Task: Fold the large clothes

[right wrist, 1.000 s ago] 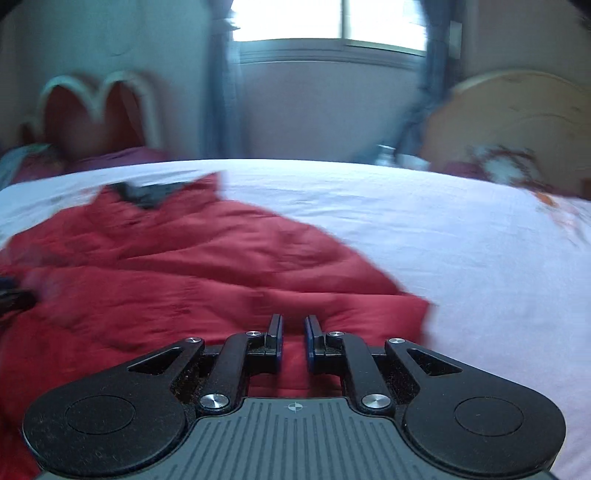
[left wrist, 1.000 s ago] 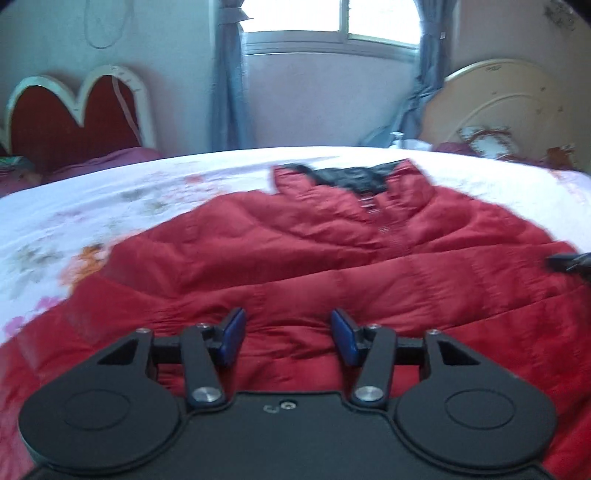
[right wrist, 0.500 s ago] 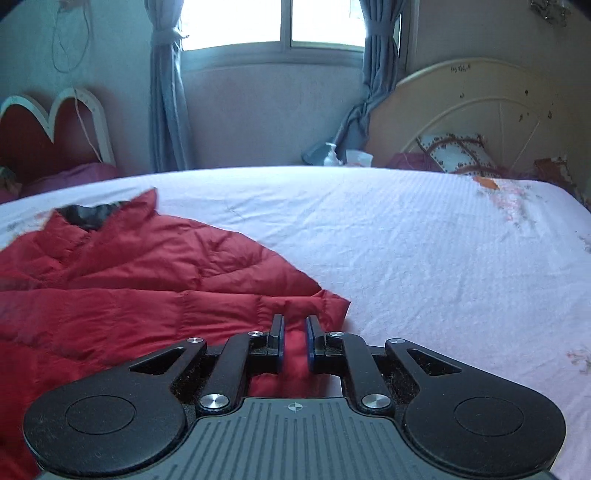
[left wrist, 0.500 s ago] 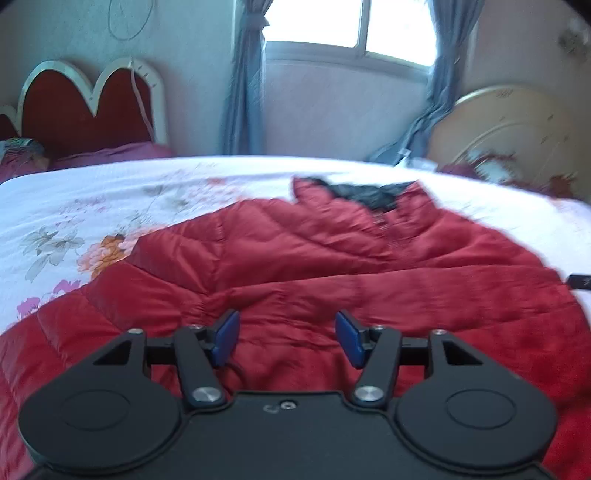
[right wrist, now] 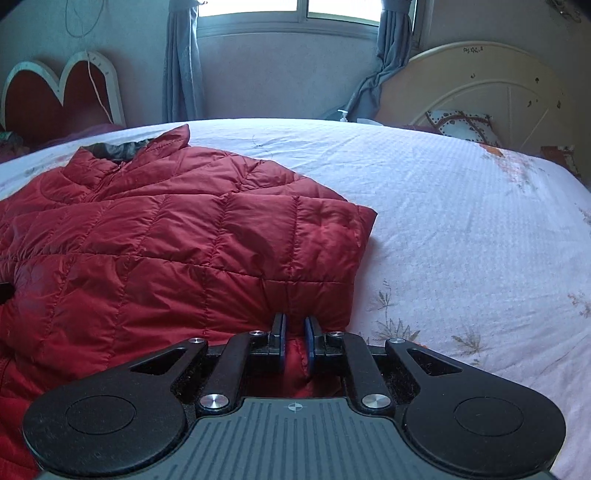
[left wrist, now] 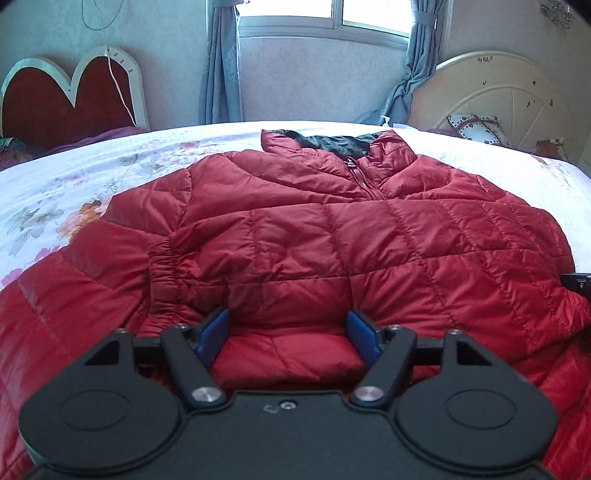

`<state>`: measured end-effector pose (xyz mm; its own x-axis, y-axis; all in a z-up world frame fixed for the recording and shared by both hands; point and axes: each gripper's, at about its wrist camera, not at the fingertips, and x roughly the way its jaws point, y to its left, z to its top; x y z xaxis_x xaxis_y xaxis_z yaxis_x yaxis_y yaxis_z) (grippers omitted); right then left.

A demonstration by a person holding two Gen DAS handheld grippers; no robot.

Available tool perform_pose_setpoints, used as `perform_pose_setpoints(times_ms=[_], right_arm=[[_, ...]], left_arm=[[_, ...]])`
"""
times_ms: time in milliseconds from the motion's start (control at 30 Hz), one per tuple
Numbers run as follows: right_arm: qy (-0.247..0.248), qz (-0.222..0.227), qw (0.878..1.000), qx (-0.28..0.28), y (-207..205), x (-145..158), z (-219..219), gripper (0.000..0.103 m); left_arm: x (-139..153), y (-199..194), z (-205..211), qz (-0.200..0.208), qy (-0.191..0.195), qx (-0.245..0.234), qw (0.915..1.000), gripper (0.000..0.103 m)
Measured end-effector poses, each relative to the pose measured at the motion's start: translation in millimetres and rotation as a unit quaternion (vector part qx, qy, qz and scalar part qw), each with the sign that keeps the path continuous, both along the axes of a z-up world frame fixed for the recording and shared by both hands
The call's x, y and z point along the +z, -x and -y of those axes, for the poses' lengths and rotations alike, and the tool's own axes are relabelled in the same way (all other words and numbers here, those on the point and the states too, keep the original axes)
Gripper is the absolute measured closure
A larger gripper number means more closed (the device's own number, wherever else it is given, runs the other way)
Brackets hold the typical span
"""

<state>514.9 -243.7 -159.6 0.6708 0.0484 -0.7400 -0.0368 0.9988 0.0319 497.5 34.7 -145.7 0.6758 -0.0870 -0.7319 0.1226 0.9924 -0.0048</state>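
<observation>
On the bed, under both tools: red quilted jacket, spread front up, collar with dark lining at the far end toward the window.

Far left, beyond the left tool: heart-shaped headboard, red with a pale frame, against the wall. Nearer, left of that tool: floral sheet, bare of jacket, then a folded-in sleeve with a gathered cuff lying across the chest.

Left tool: open wide, jaws just spread further, blue pads clear of the cloth on either side; a puffed fold of jacket hem between them, not pinched. Ahead of it, zipper running up to the collar.

Right of the left tool: edge of a dark object at the jacket's side, too little showing to identify.

Right tool: nearly closed, clamped on a bunched ridge of red jacket fabric at the hem near the right corner. Ahead and left of it, the quilted body of the jacket; just right of it, the jacket's side edge, then bare white sheet. Far right beyond it: round cream headboard with a patterned pillow leaning at its base.
</observation>
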Motion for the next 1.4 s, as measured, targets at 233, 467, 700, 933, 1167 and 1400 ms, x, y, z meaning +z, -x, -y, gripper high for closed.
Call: perform_pose_setpoints(times_ms=[233, 467, 700, 933, 1167, 1400], right_arm=[[-0.019, 0.039, 0.999, -0.006, 51, 31, 3, 0.023], [0.001, 0.041, 0.999, -0.011, 73, 35, -16, 0.023], [0.007, 0.042, 0.998, 0.04, 70, 38, -48, 0.023], [0.014, 0.051, 0.996, 0.075, 67, 42, -69, 0.023], [0.005, 0.056, 0.995, 0.08, 67, 48, -73, 0.023], [0.004, 0.052, 0.996, 0.077, 66, 48, -73, 0.023]], left_arm=[[24, 60, -45, 0.028, 0.01, 0.046, 0.9985, 0.016], [28, 131, -117, 0.026, 0.039, 0.151, 0.9875, 0.028], [25, 200, -181, 0.011, 0.127, 0.284, 0.9503, 0.033], [20, 268, -216, 0.046, 0.274, 0.398, 0.8744, 0.034], [4, 277, -252, 0.098, 0.381, 0.479, 0.7845, 0.028], [-6, 255, -277, 0.128, 0.391, 0.518, 0.7496, 0.066]])
